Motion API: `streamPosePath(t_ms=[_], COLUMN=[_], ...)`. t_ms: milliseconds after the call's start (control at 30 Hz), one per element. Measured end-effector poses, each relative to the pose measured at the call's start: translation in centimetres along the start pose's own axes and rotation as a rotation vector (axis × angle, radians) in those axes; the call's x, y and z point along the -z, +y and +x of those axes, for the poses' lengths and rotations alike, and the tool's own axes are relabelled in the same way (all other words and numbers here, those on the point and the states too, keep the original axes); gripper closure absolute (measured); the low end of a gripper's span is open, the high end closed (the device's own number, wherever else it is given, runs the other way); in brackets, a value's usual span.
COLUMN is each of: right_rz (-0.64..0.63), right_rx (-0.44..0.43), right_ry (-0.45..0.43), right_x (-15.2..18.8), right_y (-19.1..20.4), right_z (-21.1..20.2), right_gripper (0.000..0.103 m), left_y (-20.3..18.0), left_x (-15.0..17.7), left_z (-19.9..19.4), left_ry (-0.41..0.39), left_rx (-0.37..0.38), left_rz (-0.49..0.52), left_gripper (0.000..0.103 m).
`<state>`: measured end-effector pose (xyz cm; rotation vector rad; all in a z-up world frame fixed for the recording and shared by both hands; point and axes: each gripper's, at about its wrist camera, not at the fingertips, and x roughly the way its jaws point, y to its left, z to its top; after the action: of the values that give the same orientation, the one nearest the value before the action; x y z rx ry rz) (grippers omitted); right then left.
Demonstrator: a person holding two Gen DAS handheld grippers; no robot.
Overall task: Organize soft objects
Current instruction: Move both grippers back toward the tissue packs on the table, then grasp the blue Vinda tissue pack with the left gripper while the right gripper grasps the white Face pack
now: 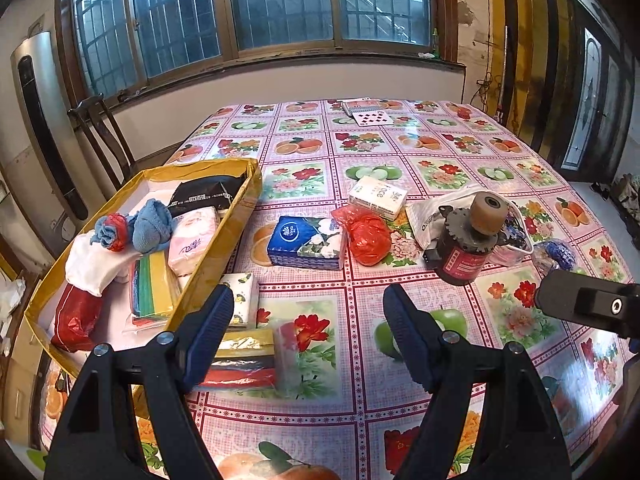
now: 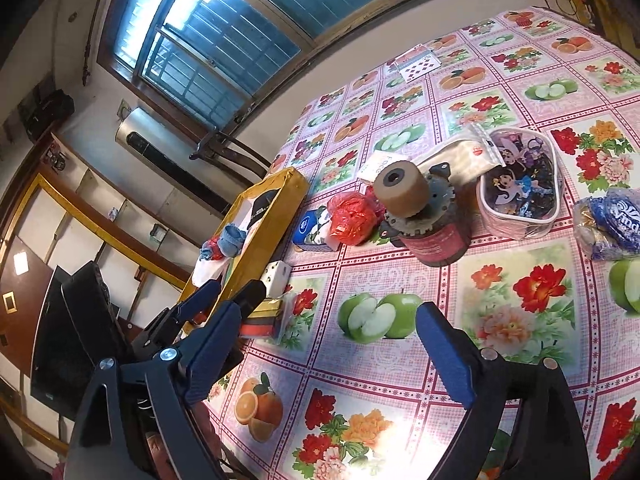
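A yellow box [image 1: 218, 240] at the table's left holds a blue cloth [image 1: 150, 226], a pink tissue pack [image 1: 192, 240], a red bag and a coloured cloth pack. Loose on the table lie a blue tissue pack [image 1: 306, 242], a red plastic bag [image 1: 366, 236], a white tissue pack [image 1: 378, 196], a small floral tissue pack [image 1: 244, 300] and a wrapped pack of coloured cloths [image 1: 250, 362]. My left gripper [image 1: 308, 312] hangs open above the cloth pack. My right gripper [image 2: 324, 334] is open over bare tablecloth; the red plastic bag [image 2: 352, 220] lies beyond it.
A dark motor with a tan roller [image 1: 468, 236] stands mid-right, beside a clear pouch of trinkets [image 2: 520, 188] and a blue plastic bag [image 2: 612, 220]. Playing cards [image 1: 366, 114] lie at the far edge. A wooden chair [image 1: 102, 132] stands behind the box.
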<state>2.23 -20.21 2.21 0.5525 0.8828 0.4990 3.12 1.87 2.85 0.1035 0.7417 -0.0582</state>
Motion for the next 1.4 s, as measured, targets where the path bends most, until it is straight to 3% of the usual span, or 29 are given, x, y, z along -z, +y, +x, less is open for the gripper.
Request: streamPosePath(t_ms=[100,267,367,467,567,733,800,900,1067,1267,1400], right_rz=[0.004,-0.018,-0.017,-0.005,0.011,-0.02,-0.042,-0.091,-0.055,-0.069,-0.049], right_rx=[0.014,0.078,0.109,0.138,0.086,-0.092,-0.123,-0.06,-0.024,0.032,0.012], right_ry=[-0.009,-0.023,-0.026,-0.043,-0.025,0.062,0.083,0.075,0.087,0.104,0.143], right_x=[-0.2,-1.2,-1.9,-3.0,-4.1,-5.5,-6.1,-7.3,-9.2,-10.2,-10.6], right_y=[-0.8,-2.1,-3.3,-4.7,-5.0,-0.9,1.0,3.3,4.4,5.5,5.6], right_z=[-0.8,-2.8,-3.9,-5.0,-5.3,-2.3,-0.4,2.3,6.8,10.5,11.8], right_gripper=[0.0,0.0,0.0,0.0,0.0,0.0,0.0,0.001,0.001,0.019,0.023], left_y=[0.0,2.3,3.4,4.2,4.3,4.2,4.0,4.1,4.2,3.8,3.8], left_x=[-0.3,-2.0,-3.4,-4.5,-5.0,-5.3,-5.5,-5.7,-6.1,-6.3,-6.5], left_z=[0.4,2.6,4.1,6.1,7.9,10.4,11.0,11.6,12.3,12.8,13.0], left_ry=[0.022,0.107,0.145,0.223,0.29,0.344,0.351,0.37,0.371,0.374,0.372], left_rx=[0.03,0.115,0.109,0.174,0.178,0.183,0.175,0.187,0.2,0.208,0.263], left_rz=[-0.005,-0.094,-0.115,-0.161,-0.187,-0.206,-0.184,-0.154,-0.101,-0.04,-0.027], left_gripper=[0.026,0.026,0.026,0.026,0.026,0.026,0.026,0.026,0.026,0.026,0.026])
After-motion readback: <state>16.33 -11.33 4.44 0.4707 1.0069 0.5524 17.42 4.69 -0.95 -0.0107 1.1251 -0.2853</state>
